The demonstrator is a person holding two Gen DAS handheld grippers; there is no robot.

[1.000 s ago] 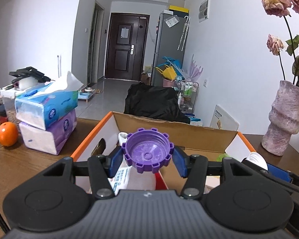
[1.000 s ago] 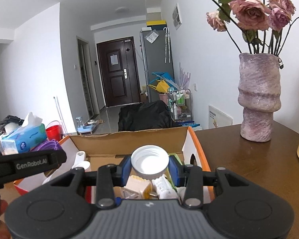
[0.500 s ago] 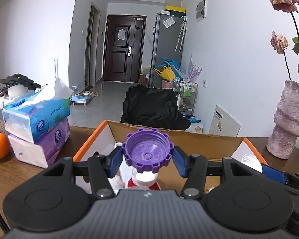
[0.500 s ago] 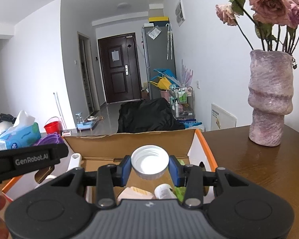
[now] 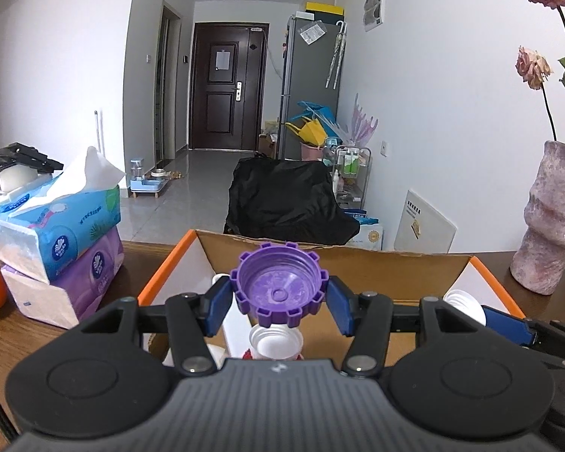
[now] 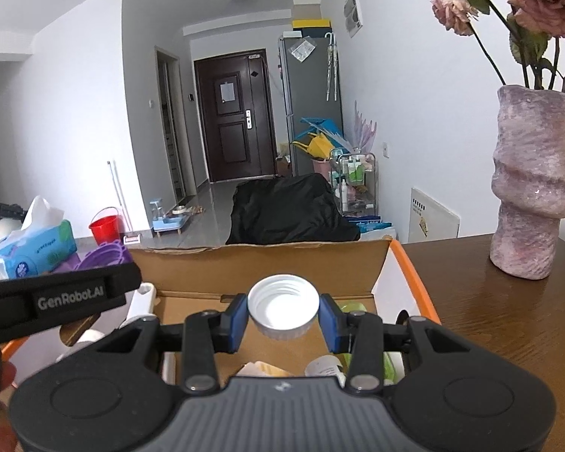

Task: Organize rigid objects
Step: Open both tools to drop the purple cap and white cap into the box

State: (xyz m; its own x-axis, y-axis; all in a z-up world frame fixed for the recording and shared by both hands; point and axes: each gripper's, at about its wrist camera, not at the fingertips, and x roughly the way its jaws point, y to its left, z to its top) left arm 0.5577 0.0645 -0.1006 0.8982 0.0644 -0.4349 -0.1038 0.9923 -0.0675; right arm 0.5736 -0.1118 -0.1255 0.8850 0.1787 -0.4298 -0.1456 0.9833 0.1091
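We've got the left gripper (image 5: 279,295) pinching a purple notched cap (image 5: 278,289), the right gripper (image 6: 282,315) pinching a white screw cap (image 6: 283,306), both over the cardboard box (image 6: 260,263). Shallow rim grips: either cap could squirt loose, or the close-set grippers could knock together.

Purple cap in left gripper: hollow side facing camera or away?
Facing the camera: the purple cap's ribbed inner hollow shows.
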